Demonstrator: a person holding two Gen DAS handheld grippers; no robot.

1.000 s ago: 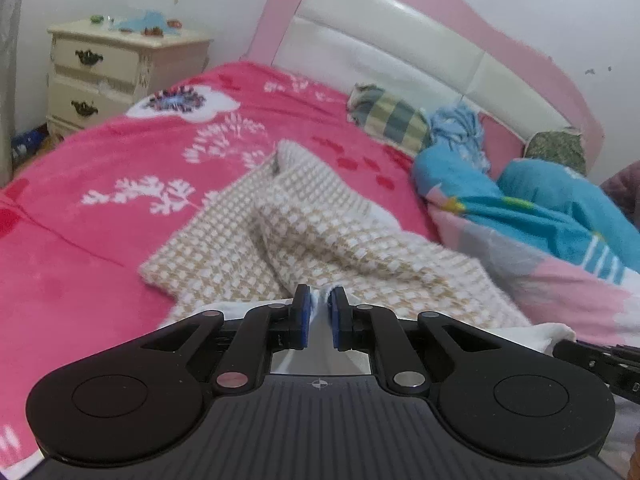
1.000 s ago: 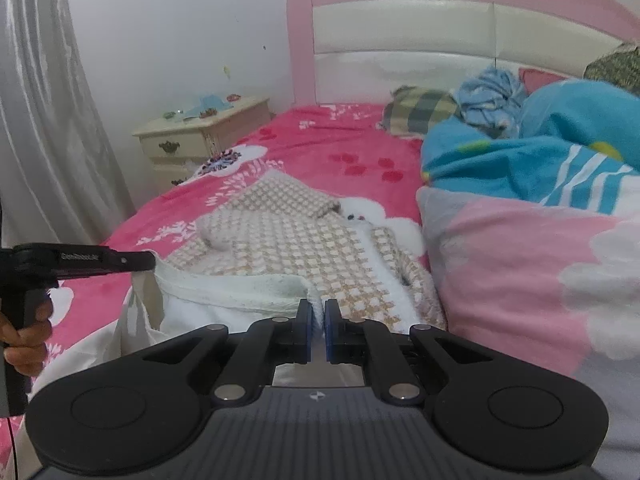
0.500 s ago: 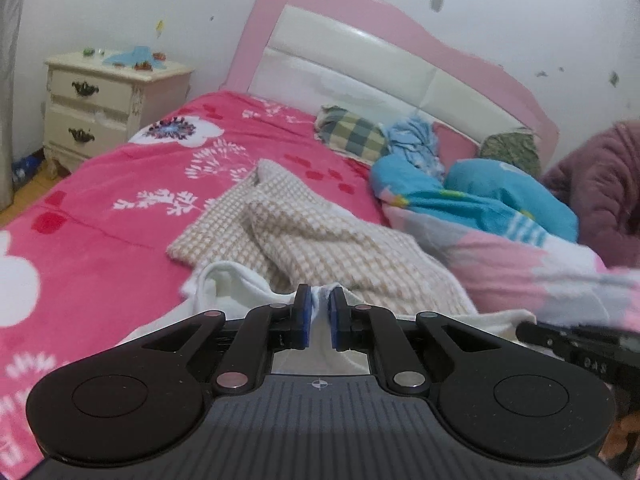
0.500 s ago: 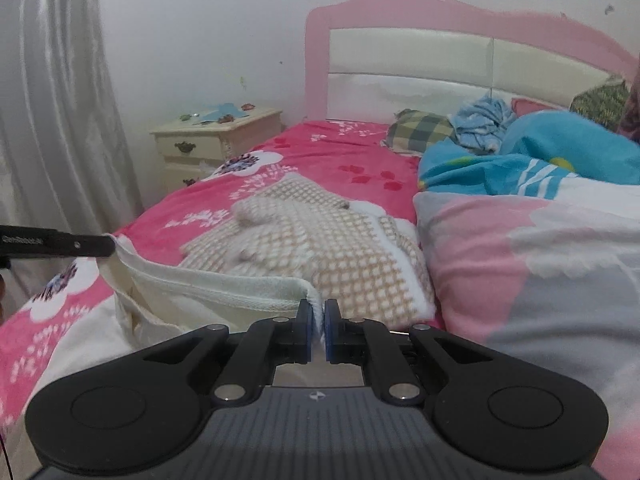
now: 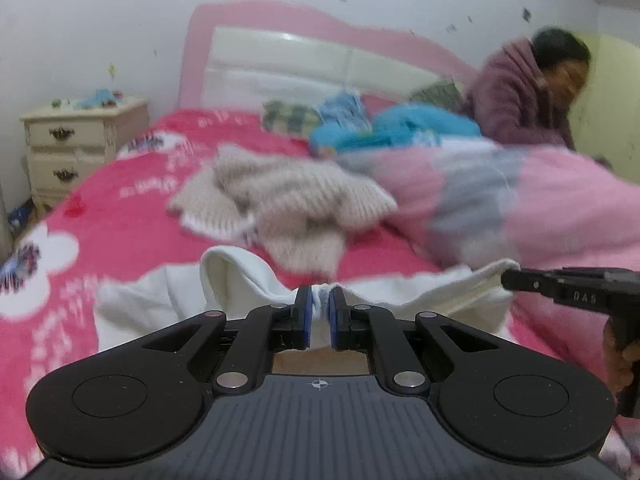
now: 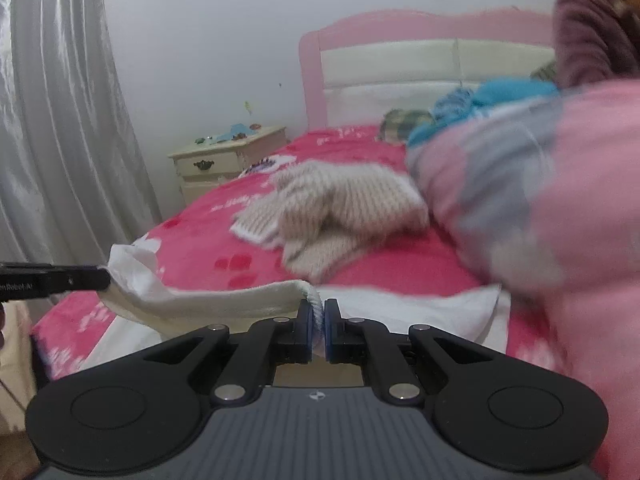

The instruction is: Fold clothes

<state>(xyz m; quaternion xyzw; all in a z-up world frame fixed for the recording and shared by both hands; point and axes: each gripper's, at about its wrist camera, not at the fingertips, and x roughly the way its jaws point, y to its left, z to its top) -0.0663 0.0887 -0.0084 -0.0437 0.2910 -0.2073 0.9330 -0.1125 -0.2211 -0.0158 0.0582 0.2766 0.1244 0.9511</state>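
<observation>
A white garment [image 5: 240,280] lies stretched over the near part of the pink bed. My left gripper [image 5: 319,304] is shut on a bunched edge of it. My right gripper [image 6: 318,312] is shut on another part of the same ribbed white edge [image 6: 224,300], which runs taut between the two. In the left wrist view the right gripper's tip [image 5: 520,280] shows at the right, pinching the cloth. In the right wrist view the left gripper's tip [image 6: 80,278] shows at the left, also on the cloth. A beige checked knit garment [image 5: 288,196] lies crumpled farther up the bed.
A pink and blue quilt [image 5: 500,200] is heaped along the bed's right side. A person in a purple fleece [image 5: 516,96] sits by the headboard [image 5: 320,52]. A cream nightstand [image 5: 76,144] stands at the left, a grey curtain [image 6: 60,140] beside it.
Both grippers have pulled back toward the foot of the bed, dragging the white garment off the beige knit. The white cloth now lies apart from it, and the person has come into view.
</observation>
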